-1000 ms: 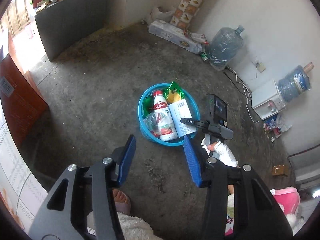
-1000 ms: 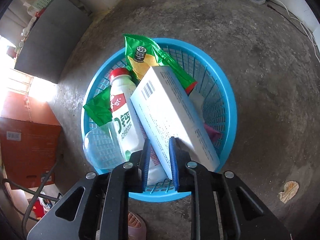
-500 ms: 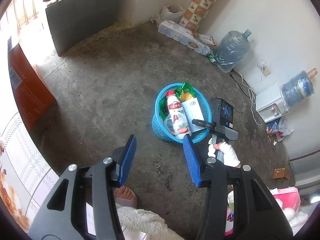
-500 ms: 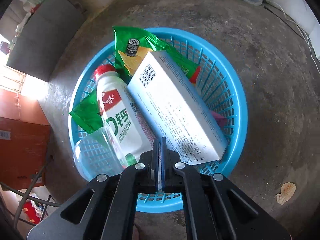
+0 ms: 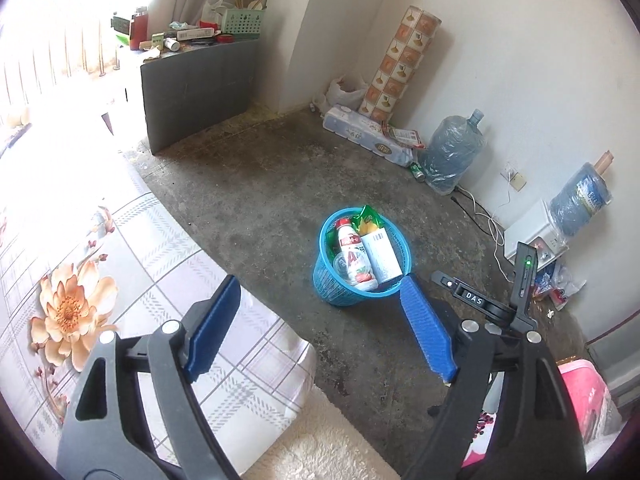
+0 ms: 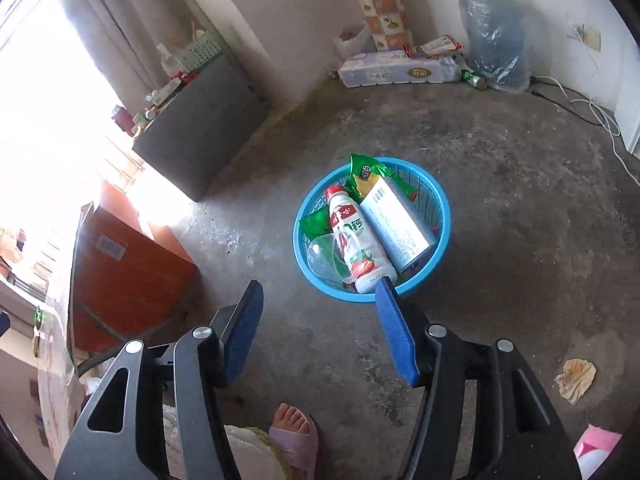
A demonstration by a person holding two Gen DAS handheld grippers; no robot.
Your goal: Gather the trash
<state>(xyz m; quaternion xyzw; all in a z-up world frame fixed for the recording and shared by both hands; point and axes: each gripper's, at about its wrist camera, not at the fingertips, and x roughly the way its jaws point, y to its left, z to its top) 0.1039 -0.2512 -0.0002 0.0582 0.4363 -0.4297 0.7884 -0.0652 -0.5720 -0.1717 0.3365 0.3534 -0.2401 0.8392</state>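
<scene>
From the left wrist, the left gripper (image 5: 320, 328) tilts down toward the concrete floor (image 5: 256, 200), its blue pads spreading apart with nothing between them. Beyond its tips, a blue basket (image 5: 332, 284) stands on the floor, well apart from the gripper. In it a white bottle (image 5: 354, 252) lies with its red cap toward the far wall, and a white box (image 5: 382, 254) lies alongside it, long axis the same way. A green snack bag (image 5: 366, 216) pokes out behind them. At the right, part of the other tool shows, mostly hidden behind this gripper's right finger. A floral cloth (image 5: 80, 280) fills the left edge.

From the right wrist, the right gripper (image 6: 318, 320) also angles downward, jaws opening and empty. The basket (image 6: 444, 208) sits just past its right pad, which covers a bit of the rim. A clear cup (image 6: 326, 256) rests against the bottle (image 6: 352, 236); the box (image 6: 396, 220) leans beside it. A crumpled wrapper (image 6: 574, 374) lies on the floor at right. A slippered foot (image 6: 294, 430) shows at the bottom.
</scene>
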